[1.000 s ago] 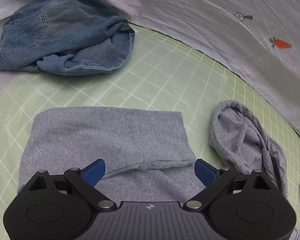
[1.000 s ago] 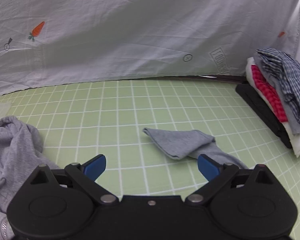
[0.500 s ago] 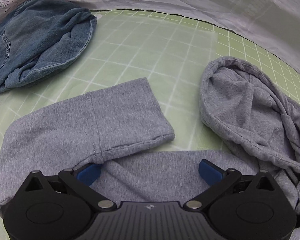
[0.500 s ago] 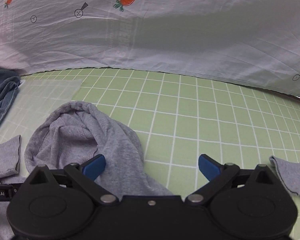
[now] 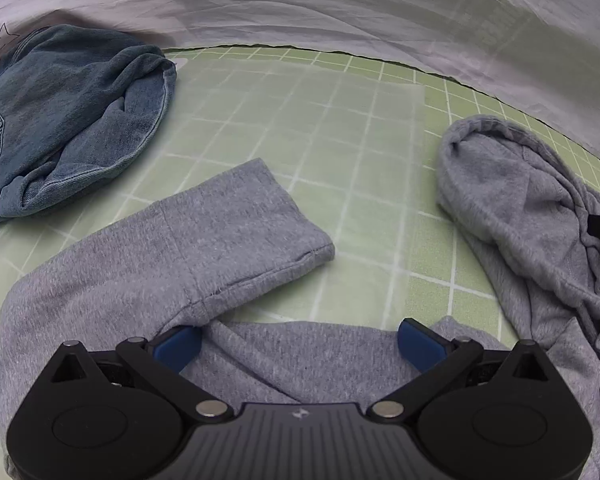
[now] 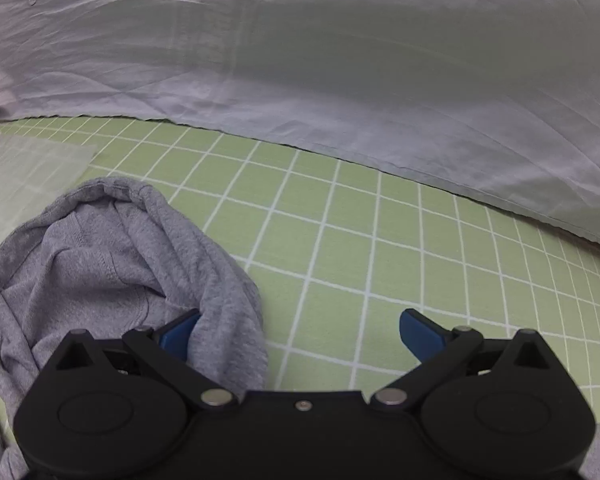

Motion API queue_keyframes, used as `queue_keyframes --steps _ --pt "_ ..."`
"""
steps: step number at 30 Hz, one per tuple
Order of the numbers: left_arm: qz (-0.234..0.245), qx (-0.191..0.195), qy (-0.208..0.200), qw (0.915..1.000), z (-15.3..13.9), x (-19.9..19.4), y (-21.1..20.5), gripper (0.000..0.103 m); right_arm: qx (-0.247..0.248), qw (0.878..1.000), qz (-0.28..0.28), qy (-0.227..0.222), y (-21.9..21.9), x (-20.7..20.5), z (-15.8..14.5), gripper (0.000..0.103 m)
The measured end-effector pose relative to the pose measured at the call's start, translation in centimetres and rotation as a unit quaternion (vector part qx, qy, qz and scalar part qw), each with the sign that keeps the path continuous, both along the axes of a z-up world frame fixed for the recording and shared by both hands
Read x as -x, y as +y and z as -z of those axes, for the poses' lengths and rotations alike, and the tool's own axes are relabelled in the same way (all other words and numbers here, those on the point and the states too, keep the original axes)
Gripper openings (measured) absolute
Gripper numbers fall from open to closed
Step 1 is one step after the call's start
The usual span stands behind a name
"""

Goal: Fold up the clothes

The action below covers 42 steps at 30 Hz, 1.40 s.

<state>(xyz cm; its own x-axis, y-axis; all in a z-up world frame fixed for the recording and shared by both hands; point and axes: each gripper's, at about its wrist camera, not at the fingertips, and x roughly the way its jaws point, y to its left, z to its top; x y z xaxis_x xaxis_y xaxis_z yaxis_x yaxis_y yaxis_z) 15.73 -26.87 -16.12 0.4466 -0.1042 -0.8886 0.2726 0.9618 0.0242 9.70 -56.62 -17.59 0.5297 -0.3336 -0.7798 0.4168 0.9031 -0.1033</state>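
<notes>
A grey hoodie (image 5: 172,256) lies on the green grid mat (image 5: 332,128), one sleeve folded across its body. Its hood (image 5: 516,208) bulges at the right. My left gripper (image 5: 298,344) hovers open over the hoodie's body, blue pads wide apart, gripping nothing. In the right wrist view the same hood (image 6: 112,256) sits at lower left. My right gripper (image 6: 300,334) is open; its left pad (image 6: 178,332) is at the hood's right edge, and cloth lies between the jaws without being pressed.
A crumpled pair of blue jeans (image 5: 64,116) lies at the mat's far left. A white sheet (image 6: 340,60) with carrot prints hangs behind the mat. Bare mat (image 6: 400,264) stretches to the right of the hood.
Both grippers swung left and dipped. The left view now shows the hood and folded sleeve closer. The right gripper left the grey sock and clothes stack and arrived over the hood.
</notes>
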Motion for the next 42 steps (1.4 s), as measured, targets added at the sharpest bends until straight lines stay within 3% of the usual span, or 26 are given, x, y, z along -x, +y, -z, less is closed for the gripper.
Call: queue_keyframes --steps 11,15,20,24,26,31,36,42 --pt "-0.036 -0.006 0.008 0.9993 0.2 -1.7 -0.9 0.103 0.081 0.988 0.130 -0.006 -13.4 -4.6 1.7 0.103" --pt "-0.040 -0.007 0.012 0.9991 0.2 -2.3 -1.4 0.103 0.106 0.986 0.128 -0.001 -15.4 -5.6 1.8 0.103" --pt "-0.055 -0.006 0.028 0.9981 0.0 -3.0 -2.0 0.103 0.079 0.989 0.125 -0.022 -13.3 -2.5 0.5 0.102" --pt "-0.051 0.035 0.037 0.9974 -1.0 -3.4 -2.6 0.103 -0.011 0.990 0.127 -0.056 -10.3 2.2 0.0 0.102" --pt "-0.038 0.040 0.029 0.9980 -1.4 -3.8 -3.8 0.103 -0.030 0.990 0.124 -0.056 -8.7 3.8 0.3 0.102" --pt "0.010 0.031 0.001 0.9995 -2.7 -5.2 -7.2 0.103 -0.022 0.991 0.127 -0.028 -6.4 5.0 1.9 0.102" --pt "0.023 0.073 -0.003 0.9971 -3.6 -7.6 -9.9 0.103 -0.030 0.987 0.154 -0.041 -7.5 4.9 2.4 0.102" --pt "0.091 0.060 0.016 0.9938 -0.1 -9.9 -16.2 0.103 -0.029 0.985 0.163 -0.047 -9.5 3.6 2.7 0.103"
